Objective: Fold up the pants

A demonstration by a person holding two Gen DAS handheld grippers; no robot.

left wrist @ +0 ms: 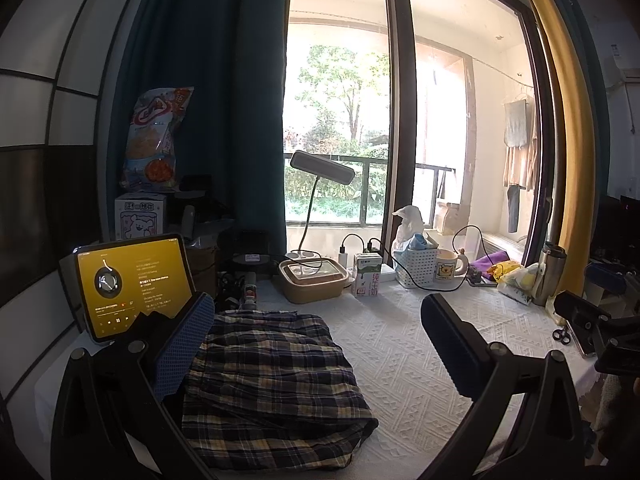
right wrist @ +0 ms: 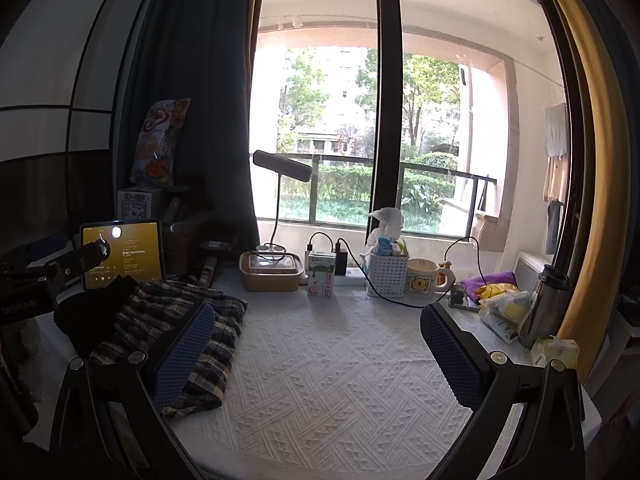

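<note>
We judge the folding nearly done: the plaid pants lie in a compact stack at the worktop's near left, both grippers, left and right, released and empty, so next comes a final tidy press.

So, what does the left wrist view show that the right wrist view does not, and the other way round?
Only the left wrist view shows the right gripper at its right edge, small black rings on the cloth, and the pants' near folded edge.

Only the right wrist view shows the left gripper at its left edge and a pale packet beside the steel flask.

Both show the plaid pants lying folded on the white tablecloth, the tablet, the lamp, the milk carton, the white basket and the mug. In each view the camera's own gripper is open and empty.
</note>
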